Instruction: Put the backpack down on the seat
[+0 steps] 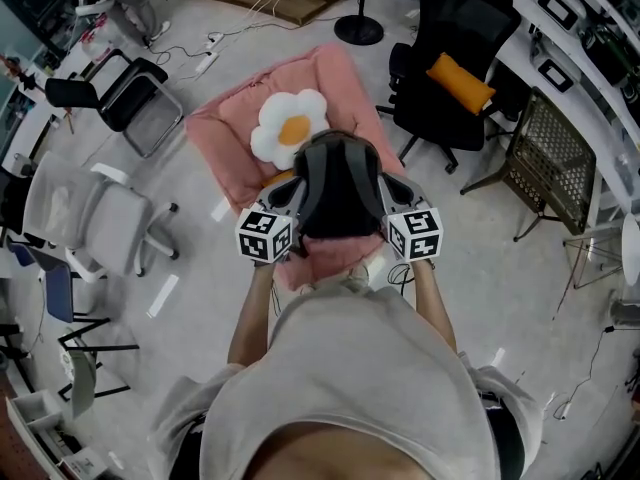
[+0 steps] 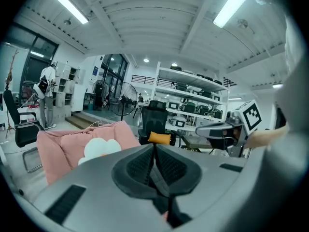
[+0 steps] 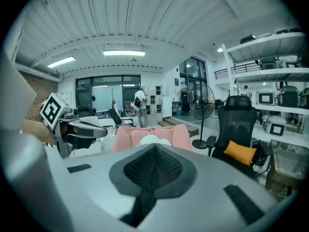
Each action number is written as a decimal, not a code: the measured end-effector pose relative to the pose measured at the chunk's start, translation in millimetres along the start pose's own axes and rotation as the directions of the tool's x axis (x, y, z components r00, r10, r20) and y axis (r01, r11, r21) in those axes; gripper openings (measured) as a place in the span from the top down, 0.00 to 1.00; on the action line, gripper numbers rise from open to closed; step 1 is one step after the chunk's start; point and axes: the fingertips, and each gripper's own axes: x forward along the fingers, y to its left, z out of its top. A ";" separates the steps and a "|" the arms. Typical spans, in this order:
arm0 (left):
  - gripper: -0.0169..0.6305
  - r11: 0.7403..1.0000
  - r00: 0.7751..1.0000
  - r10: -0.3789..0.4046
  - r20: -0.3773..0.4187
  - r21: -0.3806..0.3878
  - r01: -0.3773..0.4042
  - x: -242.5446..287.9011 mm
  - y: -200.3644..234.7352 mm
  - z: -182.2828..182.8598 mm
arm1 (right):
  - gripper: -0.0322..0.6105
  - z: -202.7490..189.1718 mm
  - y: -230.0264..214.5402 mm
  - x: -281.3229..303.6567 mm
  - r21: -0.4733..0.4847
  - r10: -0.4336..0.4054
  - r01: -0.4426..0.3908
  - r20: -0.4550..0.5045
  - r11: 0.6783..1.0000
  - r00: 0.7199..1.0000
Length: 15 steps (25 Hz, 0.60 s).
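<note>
A dark grey backpack (image 1: 335, 188) hangs between my two grippers, just above the front of the pink cushioned seat (image 1: 235, 128). A white flower-shaped pillow (image 1: 290, 126) lies on that seat. My left gripper (image 1: 293, 185) is at the pack's left side and my right gripper (image 1: 392, 183) at its right. In the left gripper view the jaws (image 2: 154, 146) are shut, and a dark strap (image 2: 161, 187) runs down from between the pads. The right gripper (image 3: 154, 146) is likewise shut on a dark strap (image 3: 142, 197). The pack's body is hidden in both gripper views.
A black office chair (image 1: 450, 58) with an orange cushion stands right of the seat, and a wire-mesh chair (image 1: 550, 158) further right. A light grey swivel chair (image 1: 100, 213) and a black-framed chair (image 1: 125, 93) stand to the left. A fan's base (image 1: 358, 30) is behind the seat. A person (image 2: 47, 95) stands far off.
</note>
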 end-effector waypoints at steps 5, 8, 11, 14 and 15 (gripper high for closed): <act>0.94 1.000 1.000 0.009 0.000 -0.005 -0.009 -2.7 2.0 -1.8 | 0.95 -4.7 1.1 -3.0 0.004 0.000 0.000 -0.013 1.000 1.000; 0.94 1.000 1.000 0.013 -0.001 -0.007 -0.013 -3.6 2.7 -1.5 | 0.95 -3.5 0.5 -3.9 0.005 0.001 -0.001 -0.014 1.000 1.000; 0.94 1.000 1.000 0.017 -0.002 -0.013 -0.017 -3.9 3.5 -2.9 | 0.95 -2.2 1.0 -3.2 0.005 0.004 -0.003 -0.010 1.000 1.000; 0.94 1.000 1.000 0.020 -0.004 -0.017 -0.020 -3.3 3.9 -5.3 | 0.95 -4.0 1.1 -1.5 0.003 0.006 -0.006 -0.015 1.000 1.000; 0.94 1.000 1.000 0.021 -0.004 -0.018 -0.021 -2.8 3.8 -5.3 | 0.95 -4.2 0.6 -0.9 0.002 0.006 -0.006 -0.016 1.000 1.000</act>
